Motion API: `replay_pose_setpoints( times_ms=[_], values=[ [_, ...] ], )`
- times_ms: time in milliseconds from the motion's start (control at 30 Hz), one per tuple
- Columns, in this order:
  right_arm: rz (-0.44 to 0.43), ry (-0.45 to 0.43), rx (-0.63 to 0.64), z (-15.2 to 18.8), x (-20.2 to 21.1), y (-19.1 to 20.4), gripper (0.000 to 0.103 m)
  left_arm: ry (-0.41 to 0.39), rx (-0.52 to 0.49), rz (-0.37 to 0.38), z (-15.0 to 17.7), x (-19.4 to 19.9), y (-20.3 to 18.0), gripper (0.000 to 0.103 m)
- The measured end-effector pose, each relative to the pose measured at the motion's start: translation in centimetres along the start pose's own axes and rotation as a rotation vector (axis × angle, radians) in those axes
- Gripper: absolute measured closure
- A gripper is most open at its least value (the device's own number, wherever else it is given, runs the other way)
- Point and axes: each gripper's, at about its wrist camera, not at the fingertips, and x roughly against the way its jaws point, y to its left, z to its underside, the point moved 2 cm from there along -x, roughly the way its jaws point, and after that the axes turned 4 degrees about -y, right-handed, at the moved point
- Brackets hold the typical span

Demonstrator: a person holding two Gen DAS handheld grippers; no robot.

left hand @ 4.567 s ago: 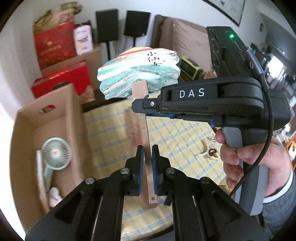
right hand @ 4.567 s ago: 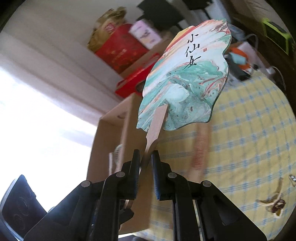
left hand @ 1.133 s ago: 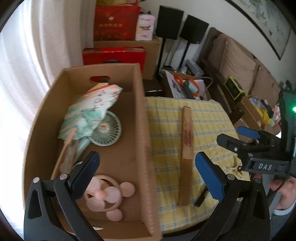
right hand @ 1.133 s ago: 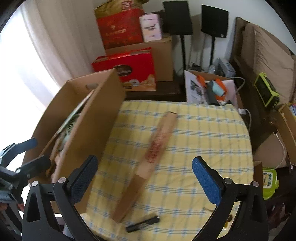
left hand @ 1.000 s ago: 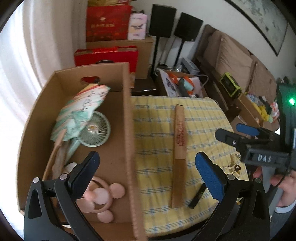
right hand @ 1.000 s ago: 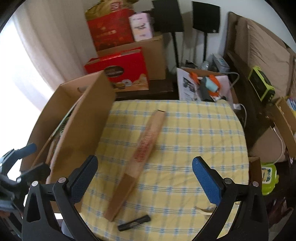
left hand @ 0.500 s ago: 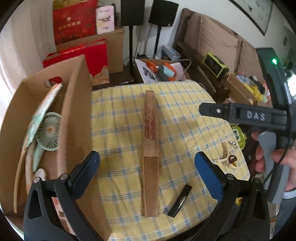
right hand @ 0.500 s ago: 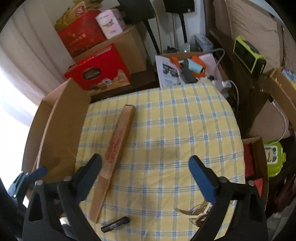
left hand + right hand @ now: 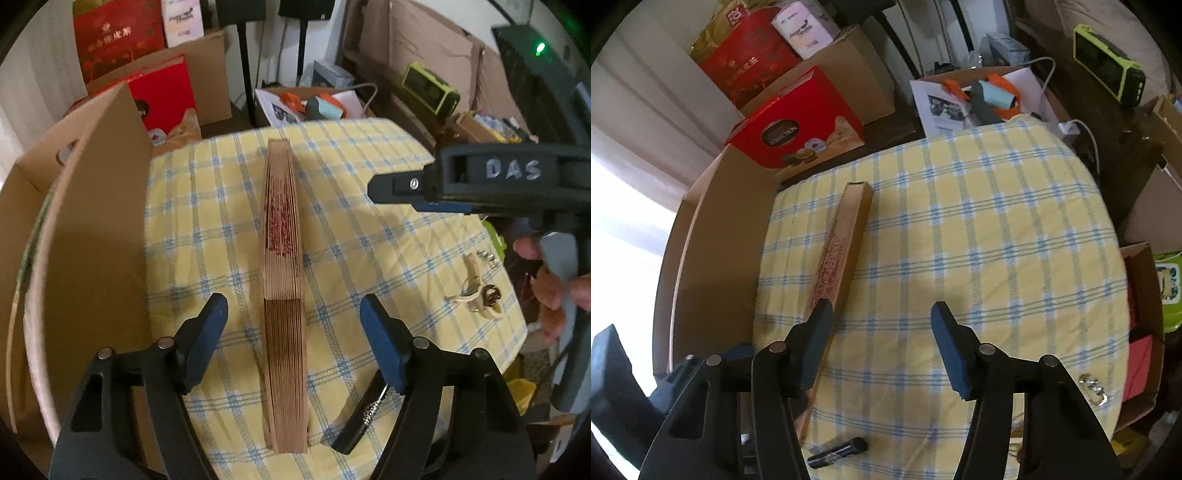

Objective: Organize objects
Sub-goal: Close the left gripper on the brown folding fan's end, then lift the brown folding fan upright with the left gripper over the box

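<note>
Lying lengthwise ahead between spread left gripper (image 9: 293, 341) fingers: folded fan (image 9: 282, 266); right gripper (image 9: 881, 345), also spread, sits farther right.

Daylight is coming in from the window (image 9: 613, 206) at left, blowing out to white in the right wrist view. The tablecloth (image 9: 979, 229) is sitting evenly lit with soft shadows. Fisheye bending and dark vignetting are showing at the edges. Slight motion blur is softening the box (image 9: 92, 221) wall.

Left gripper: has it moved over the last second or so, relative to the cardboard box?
Yes. The left gripper has swung right, off the cardboard box, and now straddles the folded fan on the checked tablecloth, jaws open.
</note>
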Motion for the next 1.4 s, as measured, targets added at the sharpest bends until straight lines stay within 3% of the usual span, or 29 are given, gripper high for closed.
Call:
replay_pose_setpoints(
  times_ms=[267,433,533,600,967,1067,1100,1400],
  values=[
    [-0.031,0.027,0.009,0.9,-1.6,0.9,0.048,0.048,0.022,-0.022,1.0,-3.0,0.8,0.040],
    [-0.056,0.039,-0.015,1.1,-2.6,1.0,0.048,0.045,0.022,-0.010,1.7,-3.9,1.1,0.056],
    [-0.061,0.039,-0.012,1.2,-3.1,1.3,0.050,0.038,0.031,0.001,1.7,-3.8,1.2,0.071],
    [-0.073,0.037,-0.010,1.3,-3.3,1.6,0.058,0.042,0.038,0.023,1.6,-3.7,1.2,0.072],
    [-0.139,0.074,-0.080,1.9,-5.6,1.9,0.061,0.059,0.160,0.202,0.2,-3.1,2.2,0.072],
    [-0.173,0.092,-0.117,2.2,-6.2,1.7,0.063,0.054,0.162,0.219,0.0,-2.9,2.0,0.072],
    [-0.176,0.093,-0.127,2.3,-6.4,1.7,0.071,0.051,0.159,0.220,0.0,-2.9,1.9,0.072],
    [-0.222,0.039,-0.152,1.3,-3.6,2.6,0.076,-0.005,0.140,0.213,-0.9,-0.1,1.4,0.072]
  ],
)
